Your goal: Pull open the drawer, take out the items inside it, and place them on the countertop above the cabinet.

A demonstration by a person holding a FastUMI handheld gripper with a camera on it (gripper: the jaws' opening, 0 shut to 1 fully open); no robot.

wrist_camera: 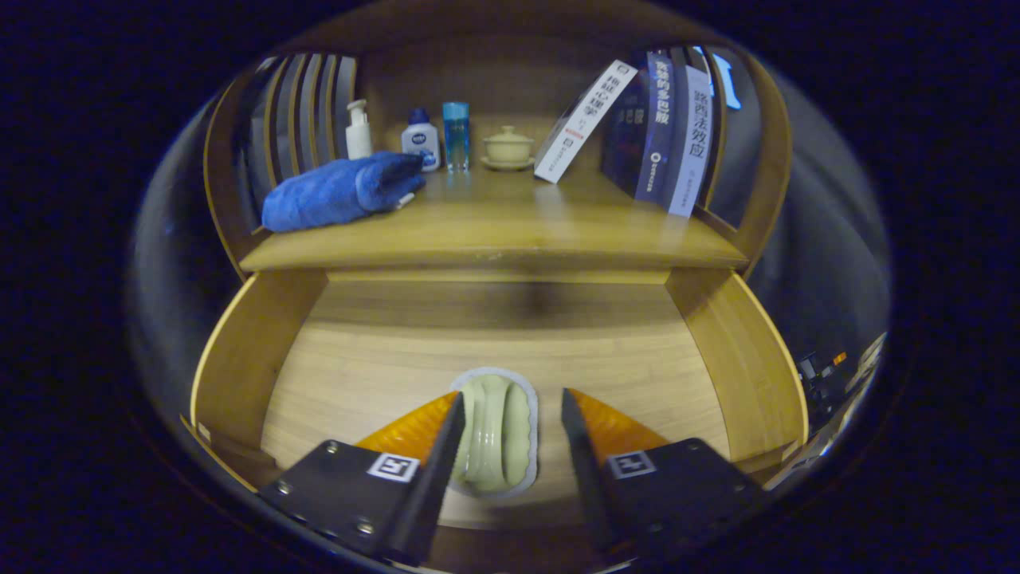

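The wooden drawer (358, 375) is pulled open below the countertop (494, 231). On the drawer floor near its front lies a pale green ribbed item with a whitish rim (496, 434). My gripper (511, 399) is open, one finger on each side of the item. The left finger is right against the item's side, while a gap remains between the right finger and the item. The item's near end is partly hidden behind the left finger.
On the countertop lie a rolled blue towel (343, 191), a white pump bottle (358, 131), a small white bottle (421, 139), a blue bottle (456, 135) and a lidded beige cup (508, 147). Books (661, 127) lean at the right. Drawer side walls (243, 359) flank the fingers.
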